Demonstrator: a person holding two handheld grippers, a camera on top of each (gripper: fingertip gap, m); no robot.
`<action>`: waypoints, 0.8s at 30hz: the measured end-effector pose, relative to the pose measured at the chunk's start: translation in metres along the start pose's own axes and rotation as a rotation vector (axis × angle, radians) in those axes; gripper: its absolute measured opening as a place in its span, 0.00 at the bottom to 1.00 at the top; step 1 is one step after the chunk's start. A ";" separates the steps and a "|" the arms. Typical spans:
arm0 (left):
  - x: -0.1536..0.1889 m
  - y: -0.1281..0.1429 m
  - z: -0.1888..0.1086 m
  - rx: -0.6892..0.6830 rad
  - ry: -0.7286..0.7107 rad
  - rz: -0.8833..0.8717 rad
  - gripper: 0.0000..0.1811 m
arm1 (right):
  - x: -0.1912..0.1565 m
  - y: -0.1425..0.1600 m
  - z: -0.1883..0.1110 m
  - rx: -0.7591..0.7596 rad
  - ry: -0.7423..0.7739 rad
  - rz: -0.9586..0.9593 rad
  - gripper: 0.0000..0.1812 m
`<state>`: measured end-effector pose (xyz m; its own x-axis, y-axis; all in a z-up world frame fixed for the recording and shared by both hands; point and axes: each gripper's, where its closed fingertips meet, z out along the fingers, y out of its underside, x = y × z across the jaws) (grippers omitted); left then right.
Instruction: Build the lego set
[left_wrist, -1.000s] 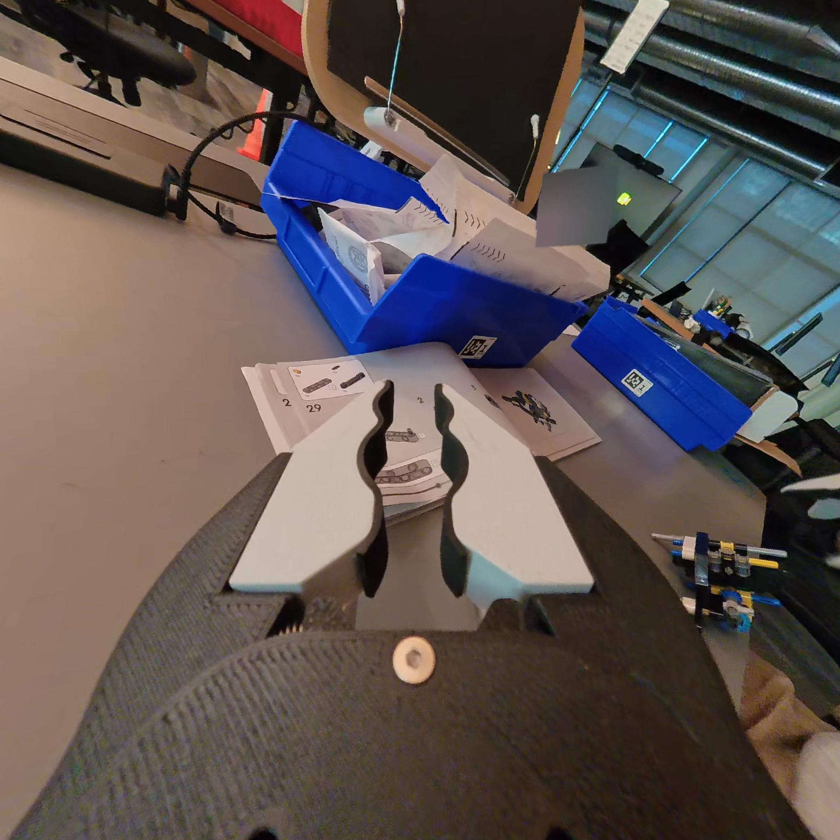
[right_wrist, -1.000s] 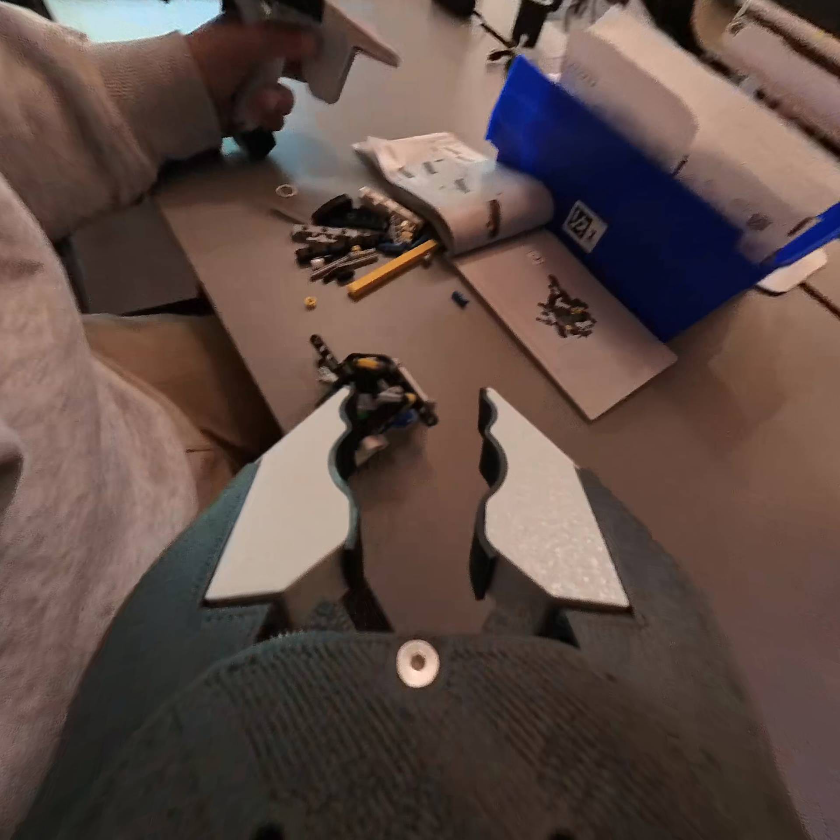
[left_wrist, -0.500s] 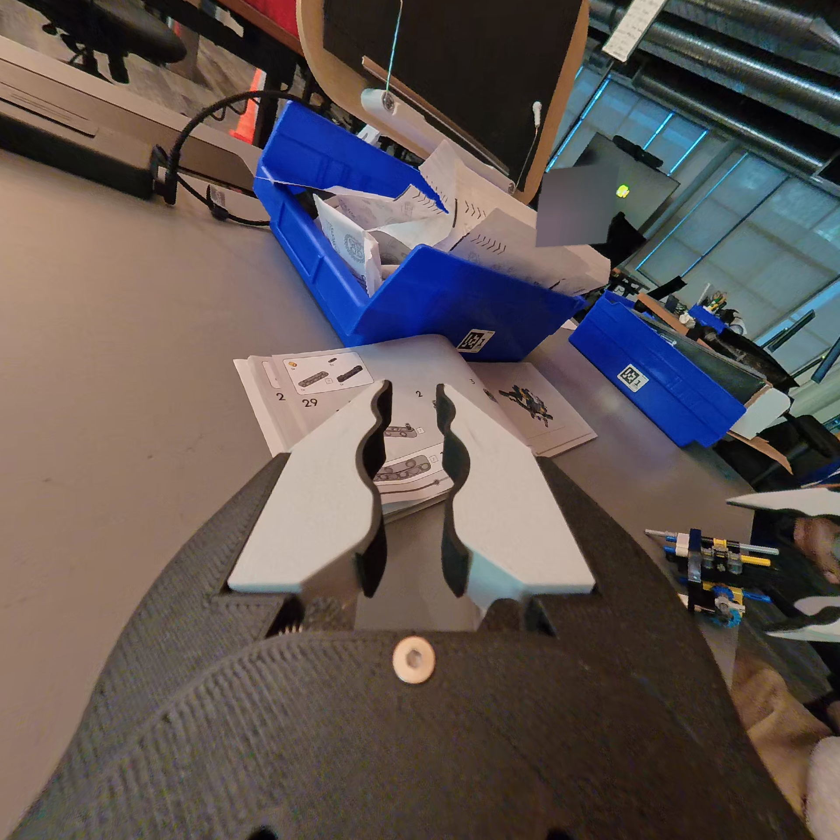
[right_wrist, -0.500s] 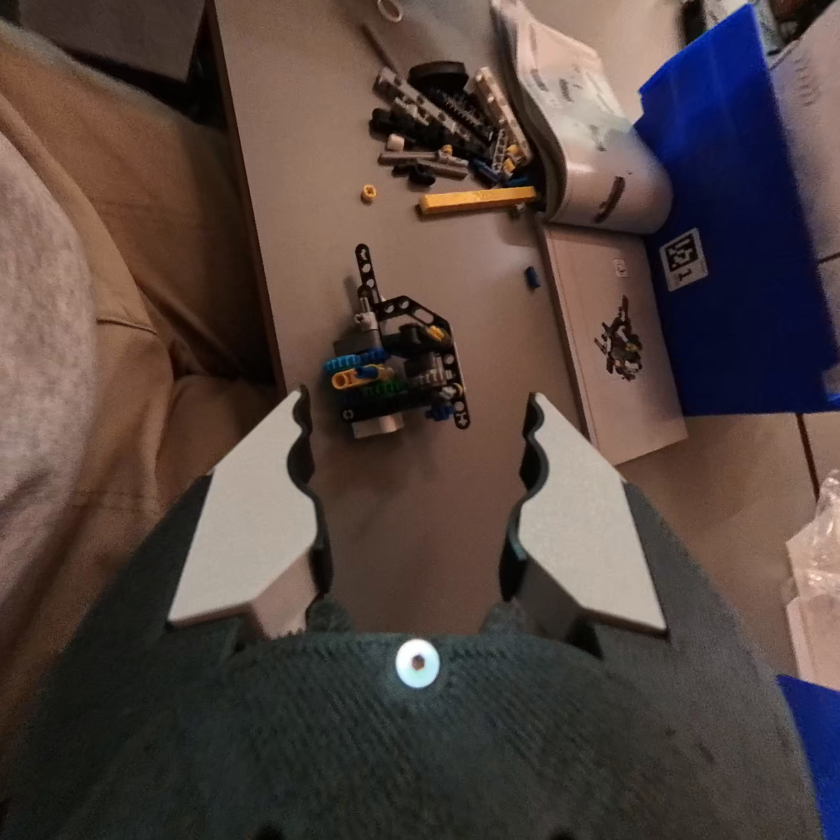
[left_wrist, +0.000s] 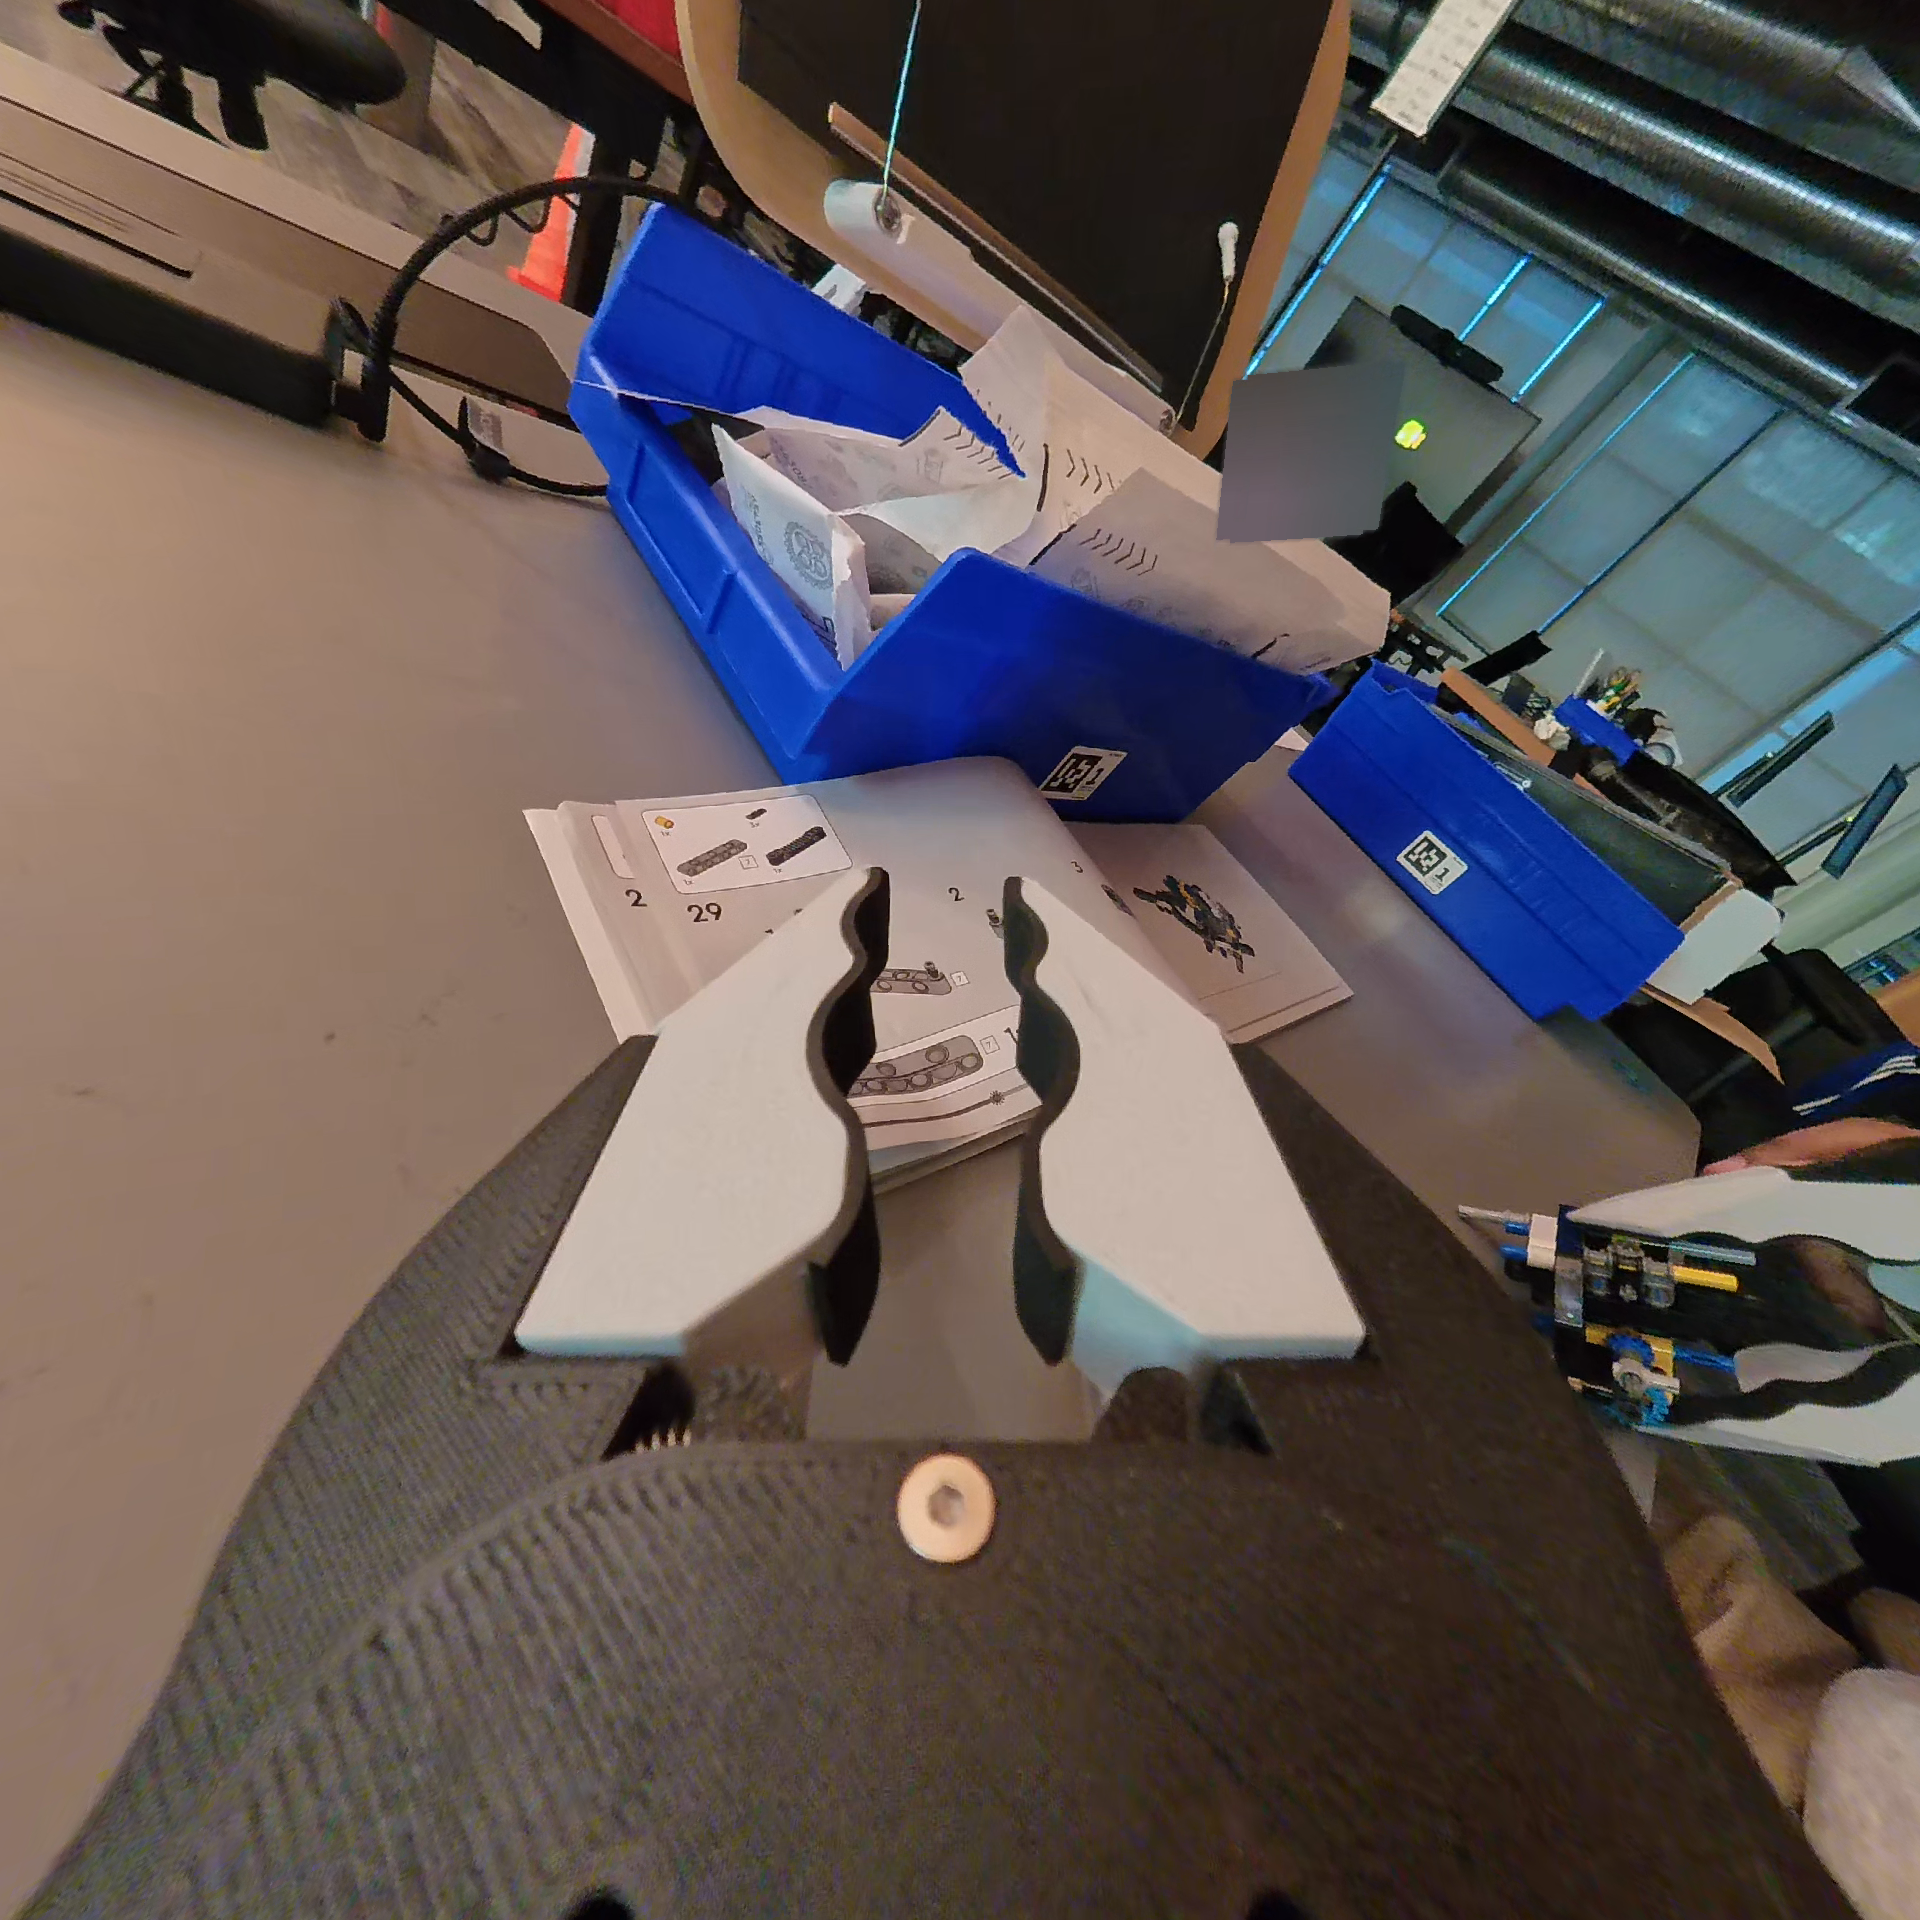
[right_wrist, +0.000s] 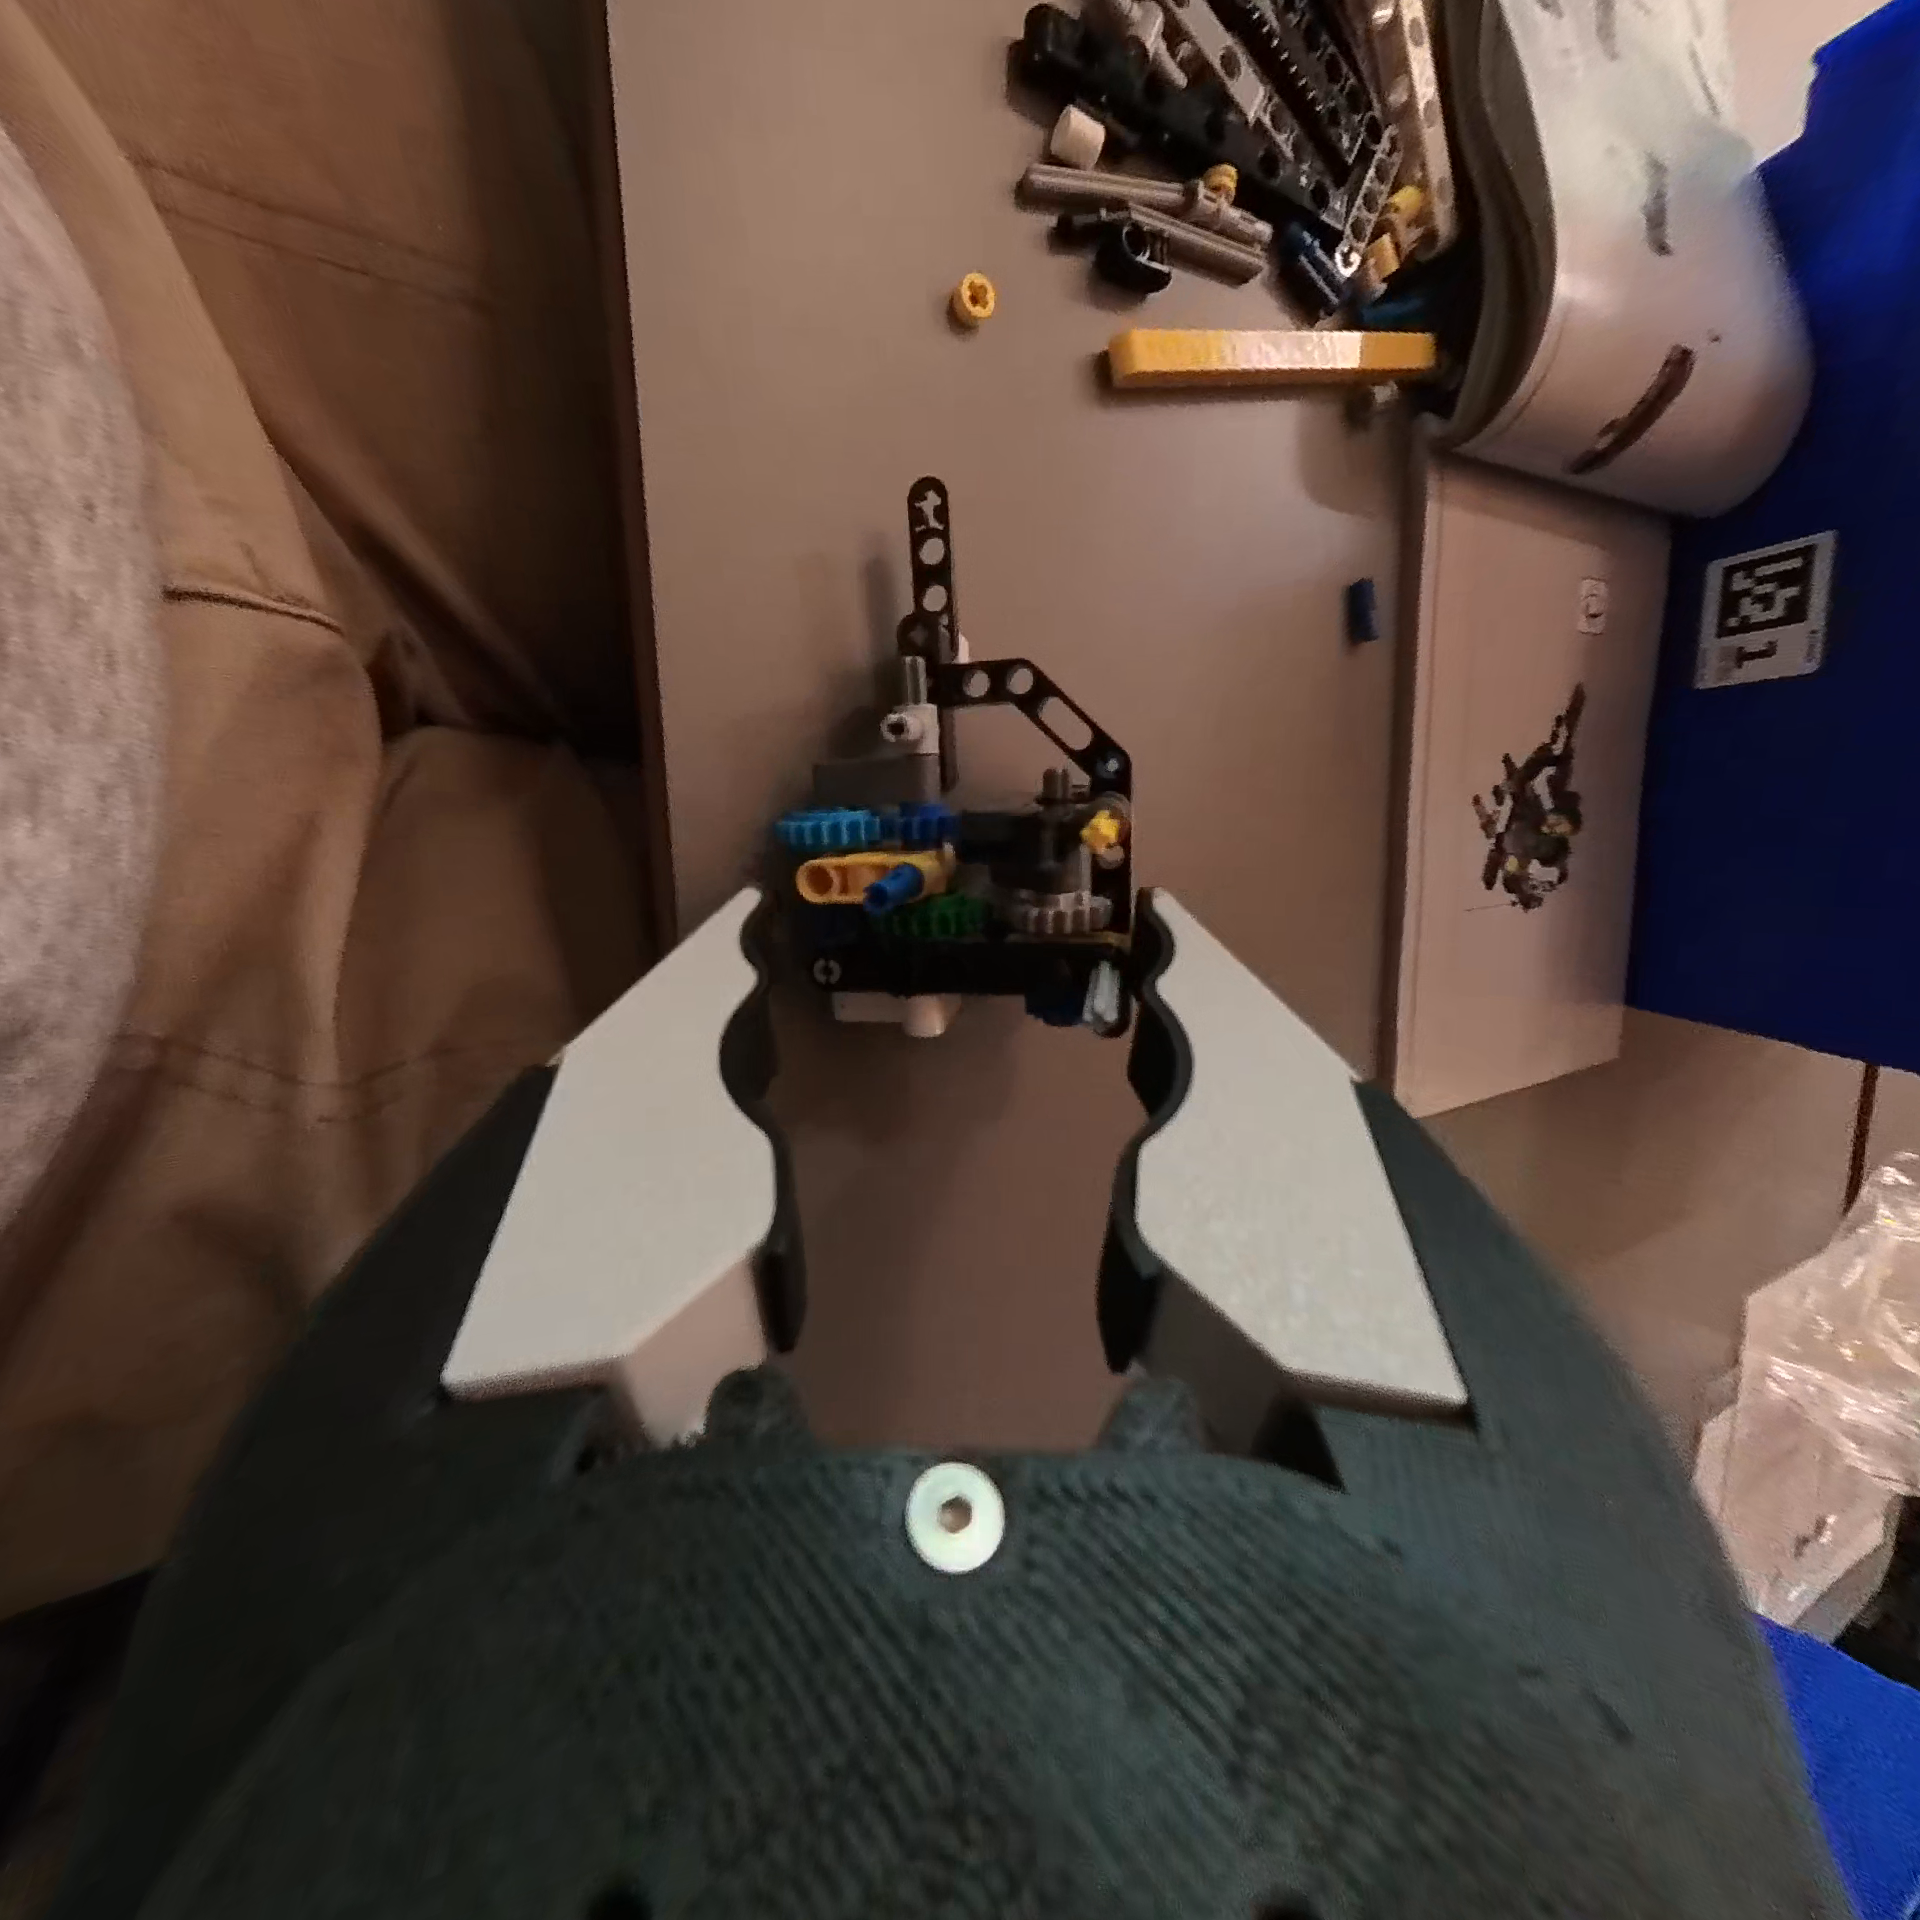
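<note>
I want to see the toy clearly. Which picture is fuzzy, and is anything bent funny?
Right wrist view: slightly blurred, dim and brownish; the small black lego assembly with blue and green gears stays readable, the crinkled clear plastic bag smears. Left wrist view: sharper; the blue plastic bin and ceiling lean from wide-angle distortion.

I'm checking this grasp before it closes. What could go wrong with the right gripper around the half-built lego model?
1. The right gripper brackets only the near end of the lego model; closing there may tilt it or pop off pieces.
2. The model sits near the table edge, so a nudge could push it off.
3. The thin black beam sticks out unsupported and may snag or detach when lifted.
</note>
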<state>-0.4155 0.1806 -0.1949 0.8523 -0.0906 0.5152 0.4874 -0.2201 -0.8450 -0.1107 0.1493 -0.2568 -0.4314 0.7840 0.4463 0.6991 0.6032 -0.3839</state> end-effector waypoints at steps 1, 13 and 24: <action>0.000 0.000 0.000 0.000 0.001 0.001 0.11 | 0.001 0.001 0.000 -0.003 0.004 -0.007 0.35; 0.001 0.000 0.000 0.000 0.002 0.003 0.11 | 0.017 0.026 -0.004 -0.056 0.050 -0.009 0.34; -0.001 0.000 0.000 -0.004 0.004 -0.013 0.11 | 0.058 0.095 -0.019 -0.084 0.106 0.025 0.33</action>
<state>-0.4162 0.1807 -0.1955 0.8451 -0.0912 0.5268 0.4978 -0.2251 -0.8376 -0.0586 0.2495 -0.2515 -0.3536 0.7764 0.5218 0.7563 0.5655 -0.3289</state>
